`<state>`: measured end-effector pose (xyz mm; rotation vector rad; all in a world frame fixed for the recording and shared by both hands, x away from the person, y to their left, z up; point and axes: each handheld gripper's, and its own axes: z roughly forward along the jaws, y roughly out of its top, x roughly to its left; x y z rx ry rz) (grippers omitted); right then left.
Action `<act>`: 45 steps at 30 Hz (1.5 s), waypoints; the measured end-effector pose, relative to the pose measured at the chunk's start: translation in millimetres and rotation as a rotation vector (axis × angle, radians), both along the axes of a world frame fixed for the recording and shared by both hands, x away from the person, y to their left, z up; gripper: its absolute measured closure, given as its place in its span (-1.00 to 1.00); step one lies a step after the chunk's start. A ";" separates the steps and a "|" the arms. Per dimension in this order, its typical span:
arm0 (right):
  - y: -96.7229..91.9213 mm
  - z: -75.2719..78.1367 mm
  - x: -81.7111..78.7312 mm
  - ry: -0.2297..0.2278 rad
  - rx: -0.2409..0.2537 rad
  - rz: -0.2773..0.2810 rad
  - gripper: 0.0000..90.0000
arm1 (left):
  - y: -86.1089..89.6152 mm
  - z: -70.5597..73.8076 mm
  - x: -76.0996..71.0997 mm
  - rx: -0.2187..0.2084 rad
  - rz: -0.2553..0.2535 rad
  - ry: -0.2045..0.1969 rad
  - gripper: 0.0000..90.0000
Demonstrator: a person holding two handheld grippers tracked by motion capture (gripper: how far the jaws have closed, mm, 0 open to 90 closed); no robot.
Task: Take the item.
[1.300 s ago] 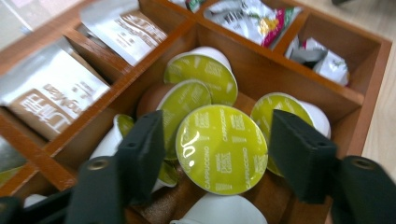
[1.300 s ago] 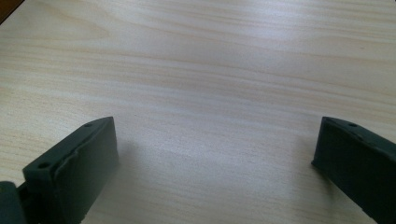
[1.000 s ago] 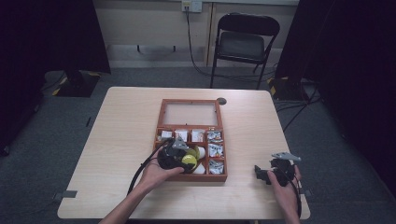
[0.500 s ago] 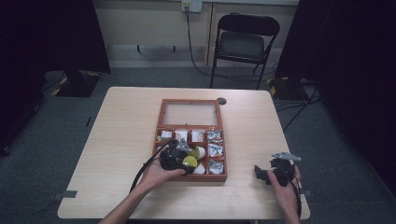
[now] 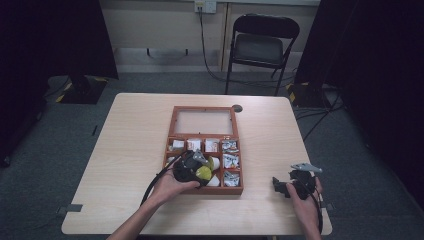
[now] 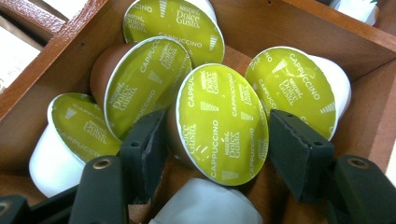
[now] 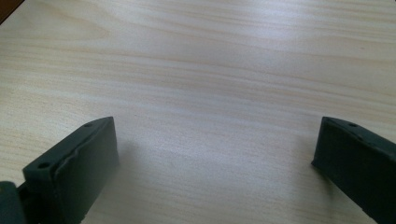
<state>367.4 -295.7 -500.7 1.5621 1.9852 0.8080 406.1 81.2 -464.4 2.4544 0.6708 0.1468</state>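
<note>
A wooden compartment box [image 5: 202, 108] lies open in the middle of the table. My left gripper [image 5: 202, 172] reaches into its lower middle compartment [image 6: 289, 23], which holds several Dolce Gusto capsules with green Cappuccino lids. Its jaws [image 6: 217, 140] press on both sides of one tilted capsule [image 6: 219, 112], seen as a green spot [image 5: 204, 173] at the gripper's tip. A white capsule [image 6: 205, 207] lies just below it. My right gripper [image 5: 281, 187] rests near the table's front right edge, open over bare wood [image 7: 217, 144], holding nothing.
The box's glass lid [image 5: 202, 122] lies flat behind the compartments. Small packets [image 5: 230, 161] fill the right-hand compartments, and white ones [image 5: 194, 145] the top row. A dark round cap [image 5: 237, 108] sits on the table [image 5: 125, 150] behind the box. A folding chair [image 5: 262, 47] stands beyond.
</note>
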 end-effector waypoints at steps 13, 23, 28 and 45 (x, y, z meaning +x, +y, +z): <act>0.0 0.0 0.0 0.000 0.000 0.000 -1.00 | -2.1 -0.6 1.6 0.013 -0.001 0.013 -0.15; 0.0 0.0 0.0 0.000 0.000 0.000 -1.00 | 2.6 0.5 2.8 -0.027 0.005 0.026 -0.13; 0.0 0.0 0.0 0.000 0.000 0.000 -1.00 | 5.7 1.5 2.7 -0.060 0.017 0.031 -0.13; 0.0 0.0 0.0 0.000 0.000 0.000 -1.00 | 17.6 10.8 5.0 -0.178 0.046 0.013 -0.13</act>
